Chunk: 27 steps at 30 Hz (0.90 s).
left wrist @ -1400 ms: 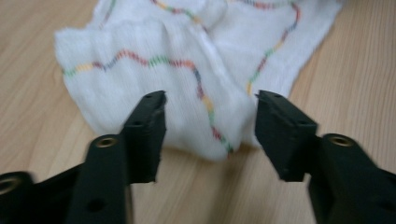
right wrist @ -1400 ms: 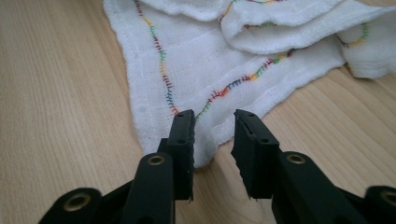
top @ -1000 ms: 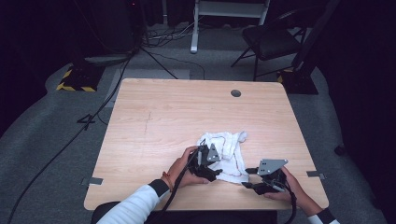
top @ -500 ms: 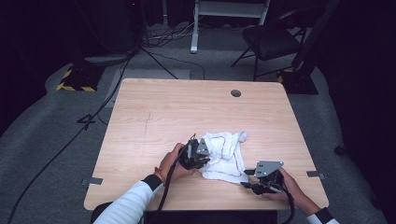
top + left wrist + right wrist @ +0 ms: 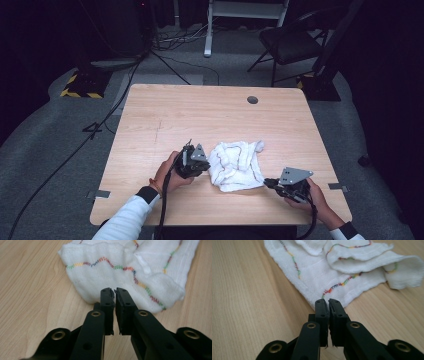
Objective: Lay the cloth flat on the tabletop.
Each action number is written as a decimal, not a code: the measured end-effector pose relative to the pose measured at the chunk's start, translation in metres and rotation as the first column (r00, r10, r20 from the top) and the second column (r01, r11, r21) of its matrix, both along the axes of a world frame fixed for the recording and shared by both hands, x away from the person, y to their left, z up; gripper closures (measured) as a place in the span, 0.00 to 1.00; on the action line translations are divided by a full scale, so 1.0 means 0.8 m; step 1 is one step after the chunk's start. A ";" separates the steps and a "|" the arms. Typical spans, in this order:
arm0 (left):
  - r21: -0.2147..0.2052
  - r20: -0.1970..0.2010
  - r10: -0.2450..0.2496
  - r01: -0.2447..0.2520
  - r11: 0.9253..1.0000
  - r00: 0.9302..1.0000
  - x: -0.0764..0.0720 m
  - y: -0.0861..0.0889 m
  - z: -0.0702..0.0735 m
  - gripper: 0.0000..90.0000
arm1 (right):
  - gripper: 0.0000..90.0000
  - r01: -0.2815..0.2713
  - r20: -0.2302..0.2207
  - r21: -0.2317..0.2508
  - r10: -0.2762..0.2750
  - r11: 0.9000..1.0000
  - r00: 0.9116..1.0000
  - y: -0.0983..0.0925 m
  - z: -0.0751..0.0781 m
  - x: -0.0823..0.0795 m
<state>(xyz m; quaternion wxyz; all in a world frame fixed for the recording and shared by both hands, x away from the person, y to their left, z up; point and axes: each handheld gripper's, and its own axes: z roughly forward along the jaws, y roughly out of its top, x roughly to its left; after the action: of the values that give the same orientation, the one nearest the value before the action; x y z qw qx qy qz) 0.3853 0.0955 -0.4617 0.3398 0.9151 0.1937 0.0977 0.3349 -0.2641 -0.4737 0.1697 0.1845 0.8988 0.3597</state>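
The cloth is white, stitched with zigzag lines running through red, orange, yellow, green and blue. The table is pale wood with fine grain and a dark round hole at one o'clock. Both grippers' jaws are black with brass-coloured rivets.
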 end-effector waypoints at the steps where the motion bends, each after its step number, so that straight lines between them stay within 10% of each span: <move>1: -0.005 0.012 -0.014 0.014 1.000 1.000 -0.001 0.000 0.001 0.81 | 0.96 0.005 0.001 0.007 -0.005 1.000 1.000 -0.002 0.001 0.001; 7: -0.003 0.053 -0.044 0.044 0.999 0.998 0.003 -0.030 0.003 0.35 | 0.96 0.078 0.016 0.011 -0.078 0.997 0.997 -0.012 0.005 0.011; 13: 0.033 0.099 -0.144 0.141 0.989 0.985 0.007 -0.088 0.002 0.30 | 0.96 0.124 0.020 0.004 -0.124 0.992 0.992 -0.018 0.003 0.019; 20: 0.107 0.045 -0.162 0.156 0.982 0.986 0.024 -0.118 -0.015 0.44 | 0.96 0.132 0.019 0.010 -0.132 0.991 0.991 -0.020 0.002 0.020; 27: 0.104 0.063 -0.151 0.144 0.984 0.987 0.028 -0.088 -0.007 0.93 | 0.96 0.140 0.020 0.007 -0.140 0.990 0.990 -0.022 0.003 0.020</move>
<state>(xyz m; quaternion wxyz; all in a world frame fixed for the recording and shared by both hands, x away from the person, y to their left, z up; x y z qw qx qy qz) 0.4075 0.0255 -0.4674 0.3072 0.9386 0.1082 0.1140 0.3510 -0.2819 -0.4712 0.2031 0.2441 0.8807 0.3514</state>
